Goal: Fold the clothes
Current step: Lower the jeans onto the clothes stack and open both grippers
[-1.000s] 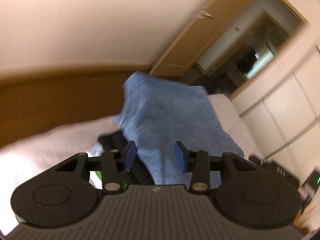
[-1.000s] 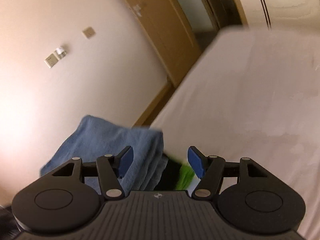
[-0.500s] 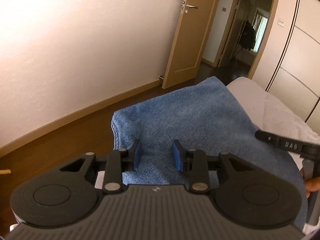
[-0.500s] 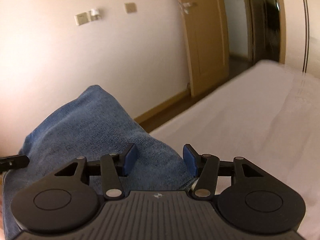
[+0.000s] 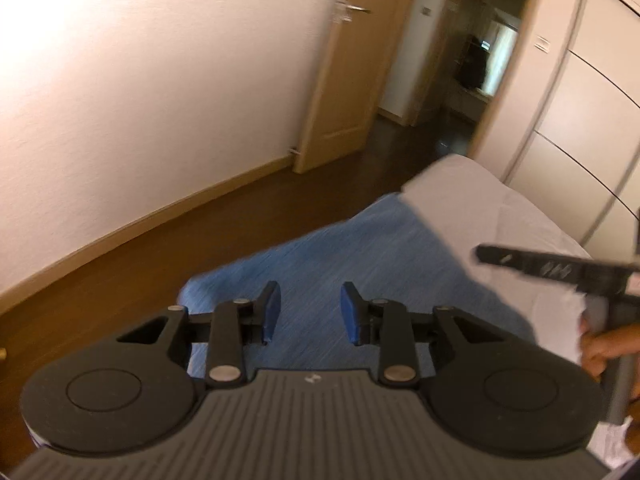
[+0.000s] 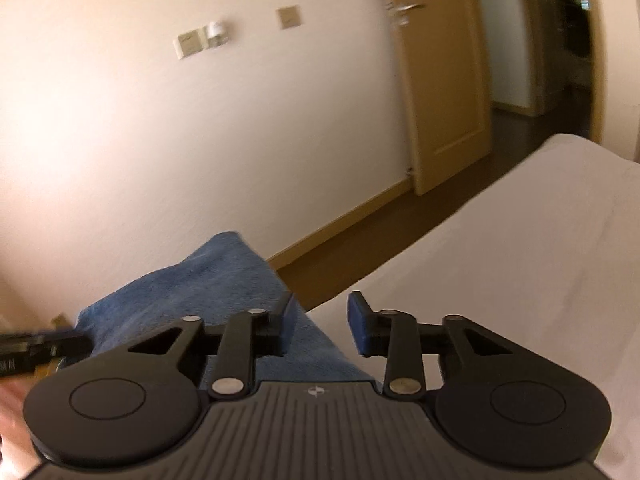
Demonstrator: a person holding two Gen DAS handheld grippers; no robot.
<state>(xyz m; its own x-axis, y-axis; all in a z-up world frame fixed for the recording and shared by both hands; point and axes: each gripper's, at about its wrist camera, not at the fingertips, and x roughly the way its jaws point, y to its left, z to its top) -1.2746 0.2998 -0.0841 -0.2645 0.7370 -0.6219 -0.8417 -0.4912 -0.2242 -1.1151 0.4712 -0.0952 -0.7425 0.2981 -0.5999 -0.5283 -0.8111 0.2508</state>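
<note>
Writing: none legible; marking on right gripper's bar blurred | Garment: one blue denim piece (image 5: 384,256), on white bed (image 5: 472,196) at its floor-side edge | Left gripper (image 5: 310,312): jaws closing, denim between, pads clear, ungripped | Right gripper (image 6: 320,320): jaws closing over denim edge, ungripped | Door (image 6: 440,92): one, wooden | Wall plates (image 6: 188,44): three

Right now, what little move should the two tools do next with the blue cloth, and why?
Probably finish closing on the cloth. Both the left tool and the right tool are closing, with the blue cloth showing in each gap, but the pads don't seem to pinch it yet. It lies at the bed's edge near the floor.
</note>
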